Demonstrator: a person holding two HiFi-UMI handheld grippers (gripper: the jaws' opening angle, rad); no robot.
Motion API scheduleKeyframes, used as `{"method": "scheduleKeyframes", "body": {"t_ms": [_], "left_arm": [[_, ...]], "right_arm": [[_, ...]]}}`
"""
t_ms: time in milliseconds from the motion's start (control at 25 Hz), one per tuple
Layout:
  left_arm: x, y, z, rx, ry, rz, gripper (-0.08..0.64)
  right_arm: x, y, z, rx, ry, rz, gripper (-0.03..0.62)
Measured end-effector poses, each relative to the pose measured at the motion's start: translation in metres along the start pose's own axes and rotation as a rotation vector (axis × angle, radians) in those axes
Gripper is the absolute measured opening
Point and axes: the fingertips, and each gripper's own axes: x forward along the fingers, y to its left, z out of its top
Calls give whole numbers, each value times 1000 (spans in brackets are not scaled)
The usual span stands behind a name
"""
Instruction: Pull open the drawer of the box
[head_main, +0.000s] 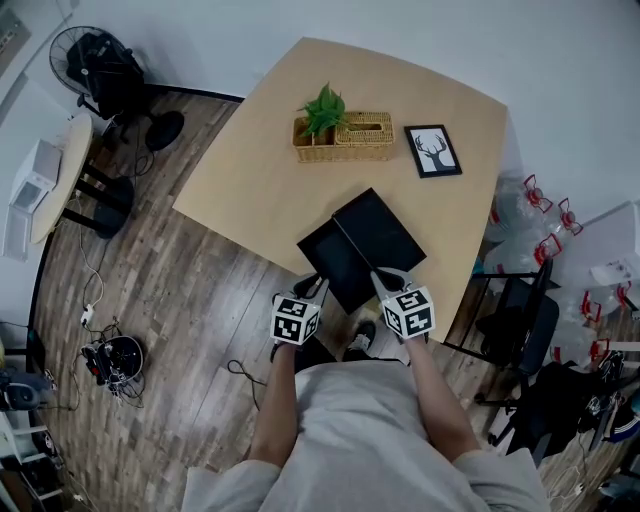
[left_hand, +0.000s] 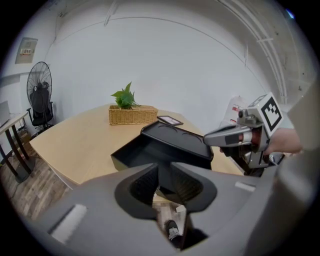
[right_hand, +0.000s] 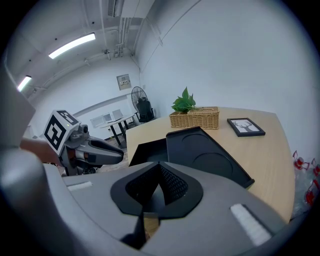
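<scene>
A flat black box (head_main: 380, 230) lies near the front edge of the wooden table (head_main: 250, 170). Its drawer (head_main: 330, 260) is slid out to the left and looks empty. My left gripper (head_main: 312, 285) is at the drawer's near wall. In the left gripper view its jaws (left_hand: 165, 170) are closed on a dark strip of the drawer (left_hand: 135, 150), beside the box (left_hand: 175, 137). My right gripper (head_main: 385, 277) sits at the box's near edge. Its pads meet at the tip (right_hand: 160, 165) with nothing seen between them, and the box lid (right_hand: 210, 150) lies just beyond.
A wicker basket with a green plant (head_main: 345, 138) and a framed deer picture (head_main: 433, 150) stand at the table's back. A dark chair (head_main: 520, 320) and water bottles (head_main: 530, 205) are to the right. A fan (head_main: 85, 55) and a small side table (head_main: 60, 175) stand at the left.
</scene>
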Motion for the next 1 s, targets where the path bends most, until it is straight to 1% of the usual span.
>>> {"method": "scheduleKeyframes", "body": {"t_ms": [200, 320, 560, 720, 1000], "left_arm": [[-10, -2, 3, -1, -18, 10, 120], [-15, 0, 4, 15, -20, 10, 104], [-19, 9, 9, 11, -36, 2, 72], [-24, 9, 18, -2, -51, -18, 54], [-42, 11, 23, 0, -68, -62, 54]], "right_arm": [[-5, 2, 0, 32, -25, -13, 2], [-4, 3, 1, 52, -40, -23, 2], [-5, 4, 6, 62, -52, -58, 2], [-12, 11, 8, 84, -68, -95, 2], [-26, 31, 10, 126, -134, -188, 2]]}}
